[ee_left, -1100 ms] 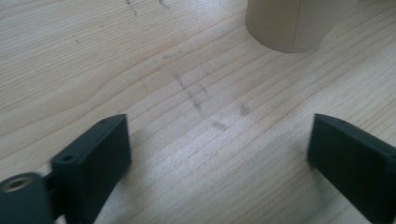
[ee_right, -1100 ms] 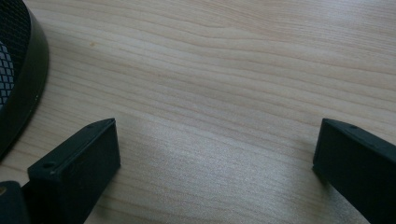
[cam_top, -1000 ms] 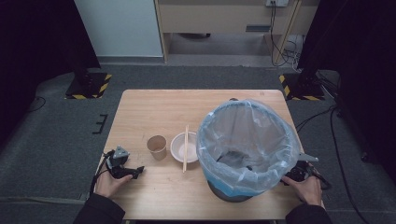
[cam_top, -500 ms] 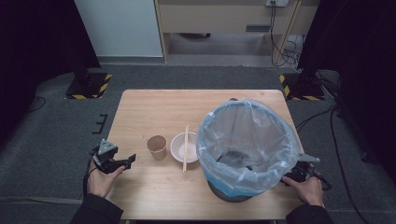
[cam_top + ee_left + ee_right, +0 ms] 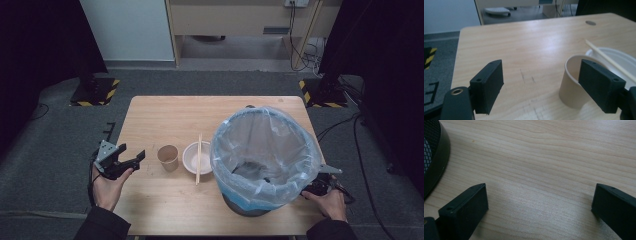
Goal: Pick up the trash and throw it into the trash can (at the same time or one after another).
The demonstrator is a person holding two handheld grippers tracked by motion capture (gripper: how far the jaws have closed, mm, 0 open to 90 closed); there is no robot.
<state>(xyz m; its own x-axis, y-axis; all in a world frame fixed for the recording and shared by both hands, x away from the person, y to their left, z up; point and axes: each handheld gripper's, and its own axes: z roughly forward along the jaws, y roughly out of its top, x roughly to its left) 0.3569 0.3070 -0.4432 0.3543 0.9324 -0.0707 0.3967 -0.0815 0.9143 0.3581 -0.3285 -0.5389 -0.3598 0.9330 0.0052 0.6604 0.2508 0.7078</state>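
Now my left gripper, jaws spread but just narrowed with nothing between them, faces the paper cup just ahead, beside the white bowl bridged by a wooden chopstick. A careless approach could tip that light, thin-walled cup or knock the stick off. My right gripper rests with jaws wide apart on the smooth table by the plastic-lined bin.
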